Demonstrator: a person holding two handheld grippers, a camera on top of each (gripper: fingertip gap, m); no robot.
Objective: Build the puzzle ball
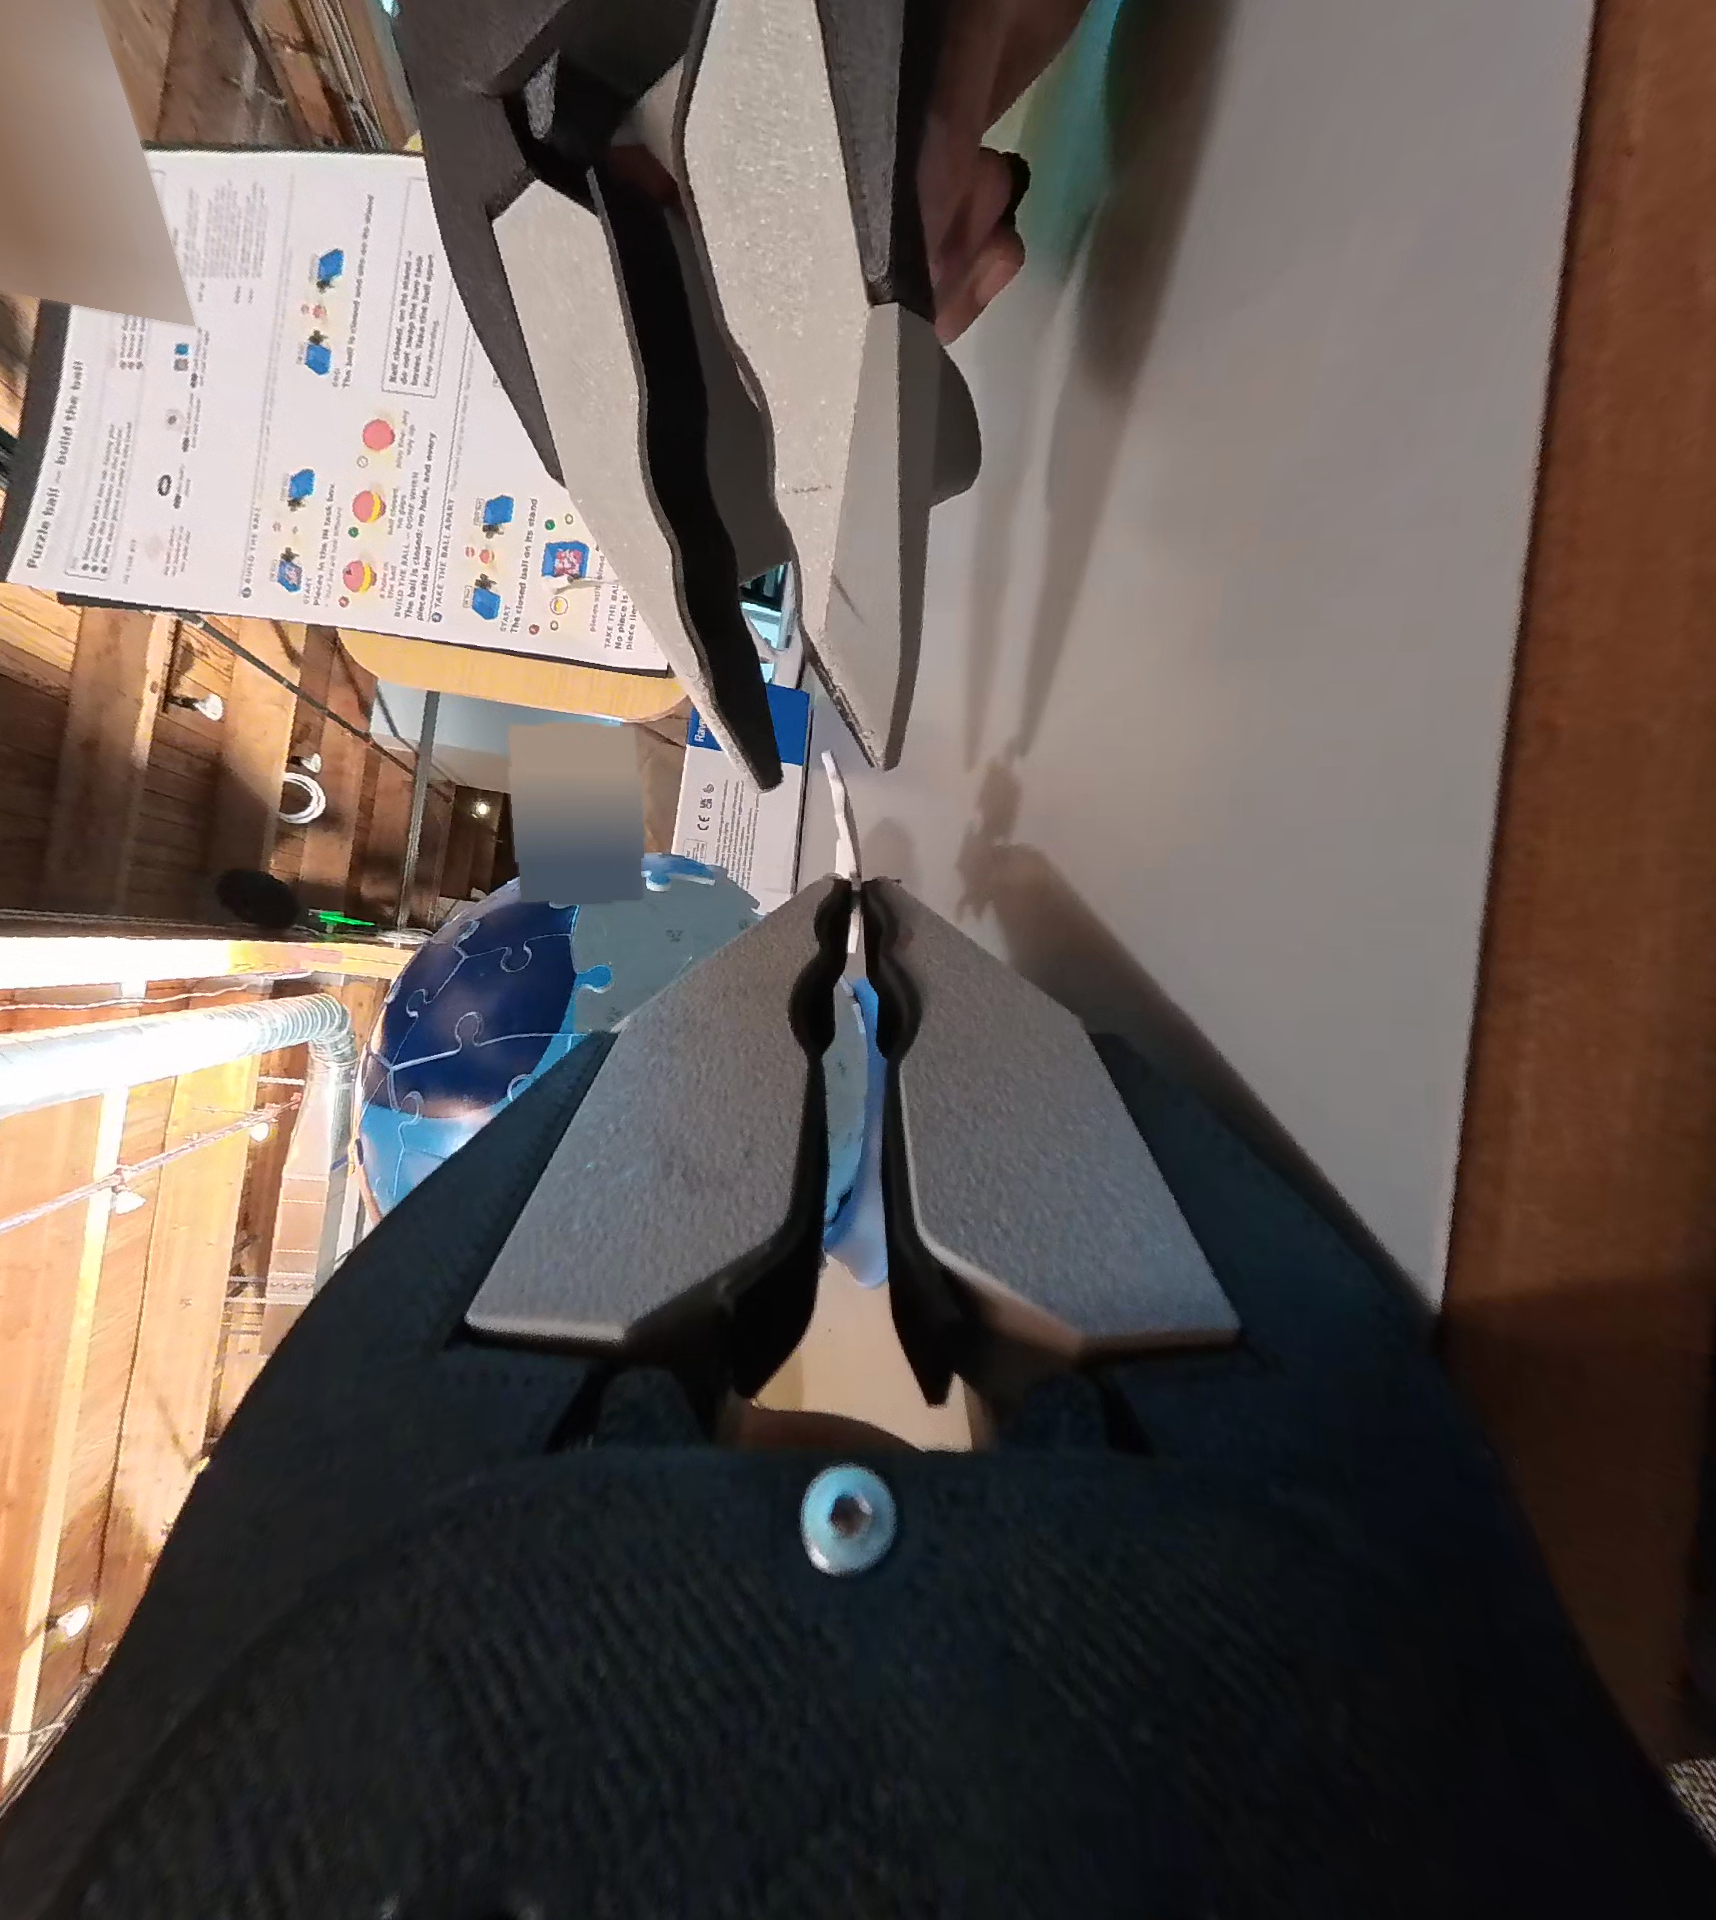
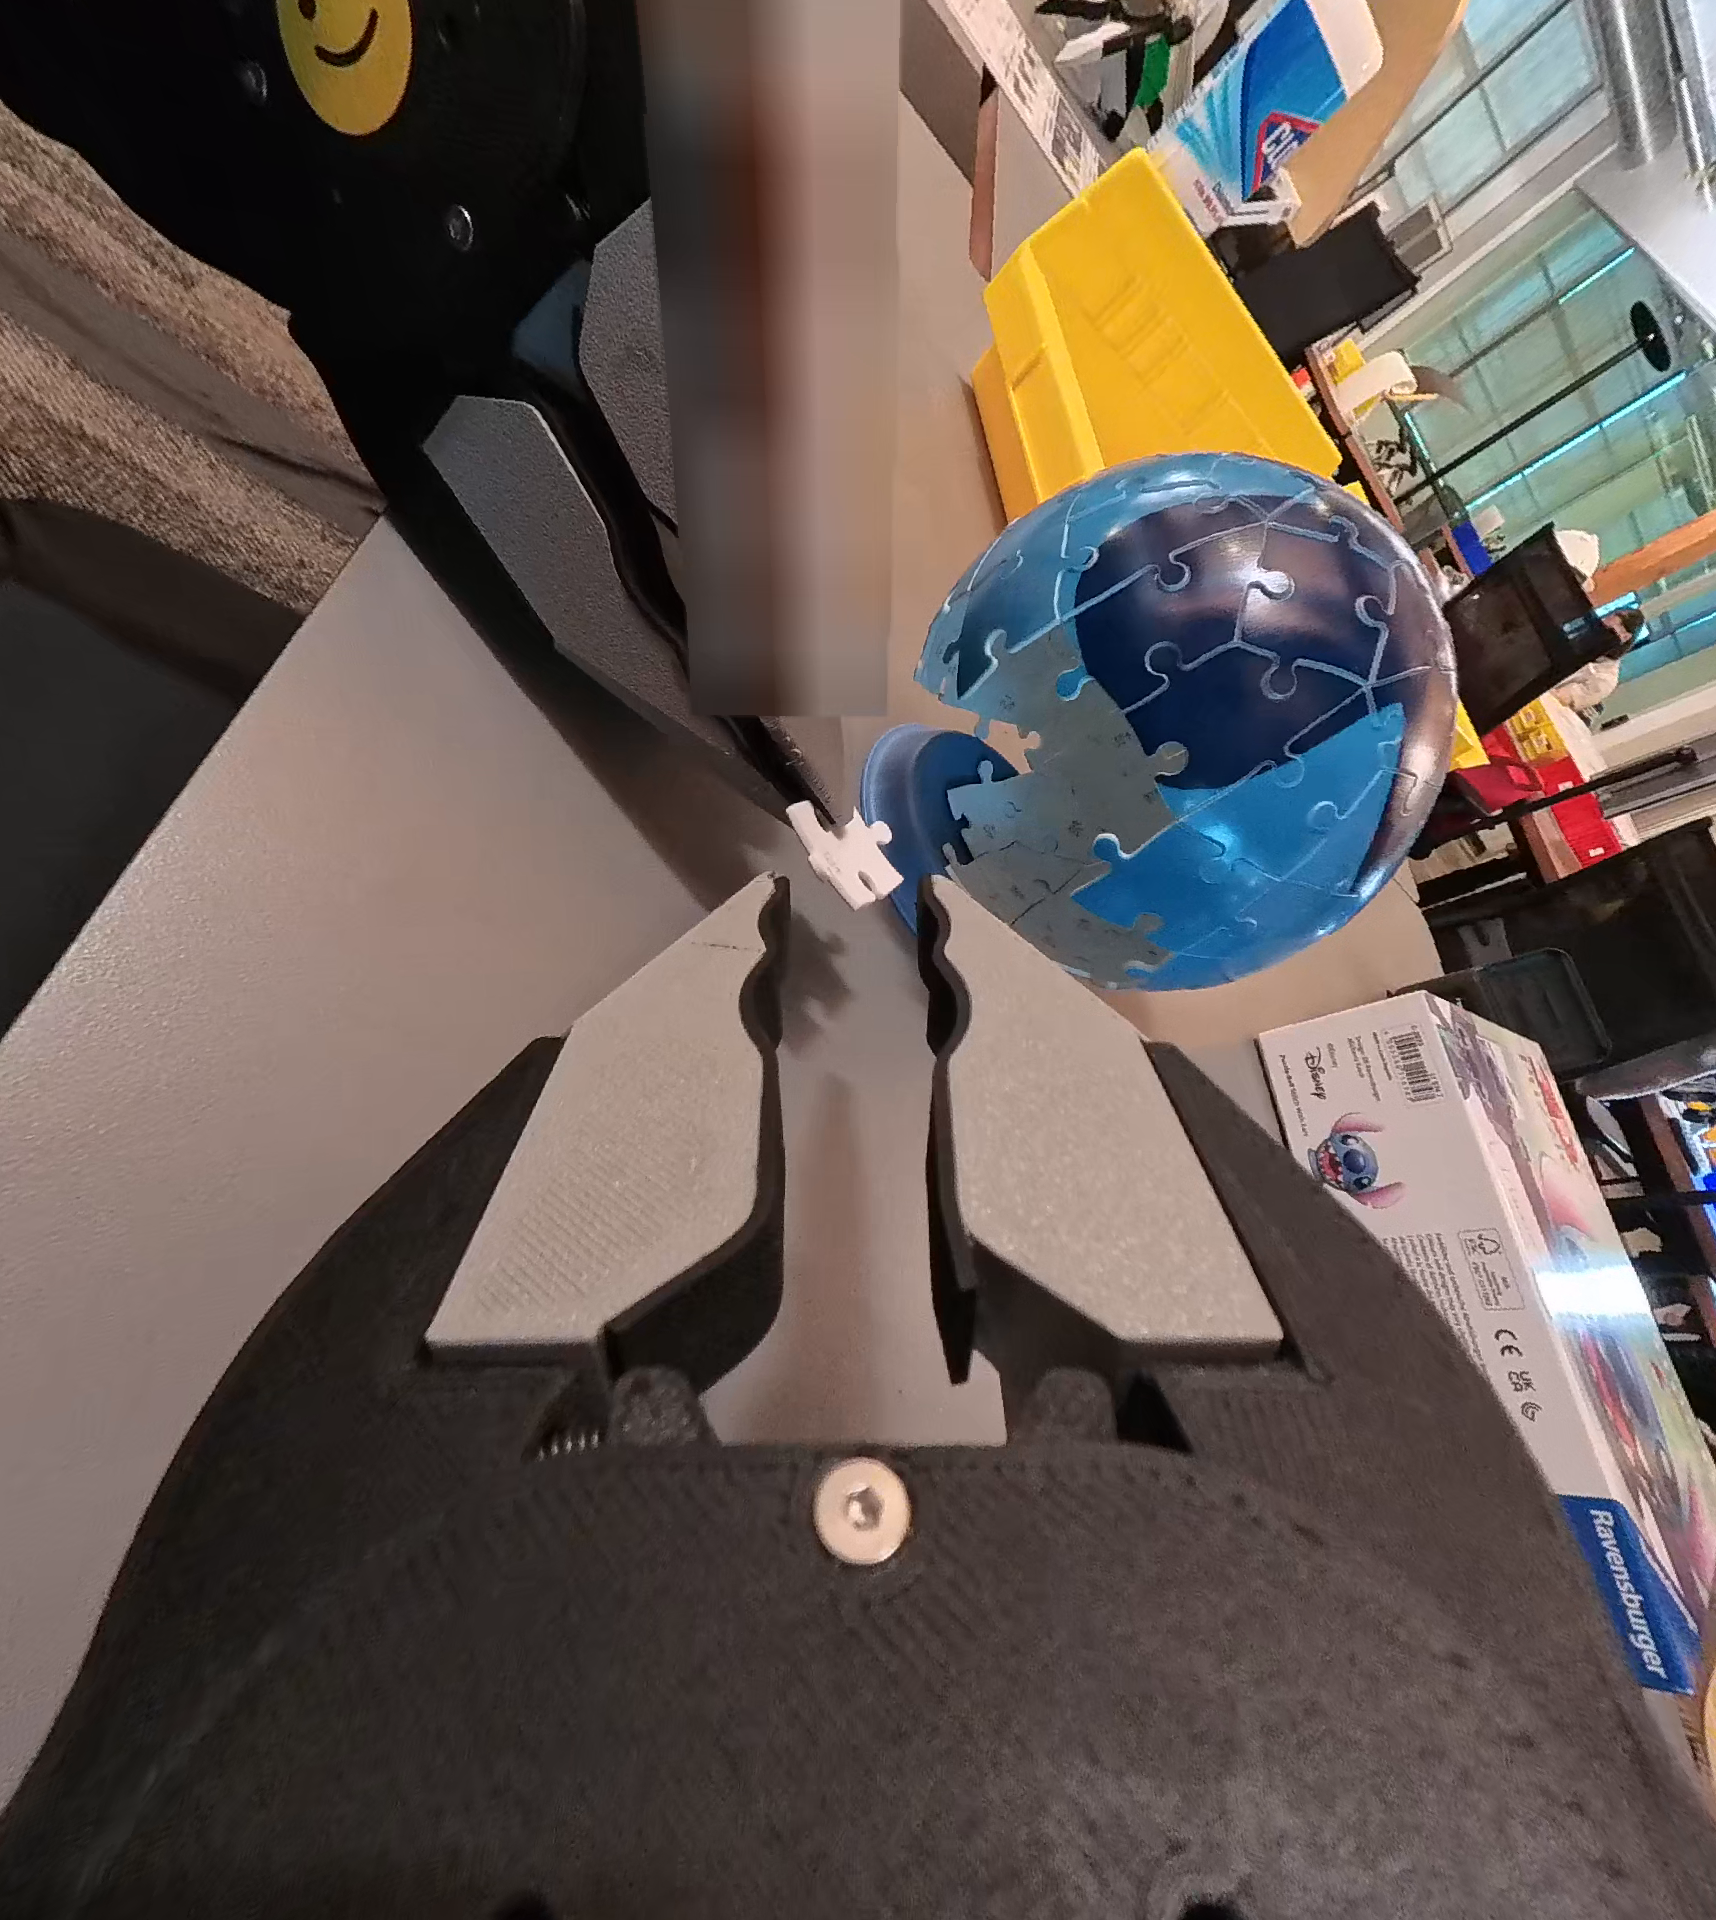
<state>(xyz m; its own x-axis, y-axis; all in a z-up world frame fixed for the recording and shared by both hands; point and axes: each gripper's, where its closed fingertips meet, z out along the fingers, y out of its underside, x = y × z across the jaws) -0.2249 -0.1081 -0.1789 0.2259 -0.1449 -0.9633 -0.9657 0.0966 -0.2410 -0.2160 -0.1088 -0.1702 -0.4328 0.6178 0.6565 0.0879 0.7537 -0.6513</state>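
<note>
The puzzle ball [image 2: 1186,727] is blue, partly built, with an open gap facing the grippers. It rests on a blue stand [image 2: 901,795] on the grey table [image 2: 366,883]. It also shows in the left wrist view [image 1: 480,1039]. My left gripper [image 1: 856,888] is shut on a white puzzle piece [image 1: 841,831], held by its edge at the fingertips. In the right wrist view the piece [image 2: 843,847] sticks out of the left gripper [image 2: 802,805], just beyond my right gripper [image 2: 854,904]. The right gripper is open and empty, tips either side of the piece, not touching it. It enters the left wrist view from above [image 1: 828,769].
The puzzle box [image 2: 1488,1247] lies on the table right of the ball. A yellow bin [image 2: 1145,343] stands behind the ball. A printed instruction sheet [image 1: 314,416] stands at the back. The table's wooden edge [image 1: 1612,727] runs along the side. The tips of both grippers are at nearly the same place.
</note>
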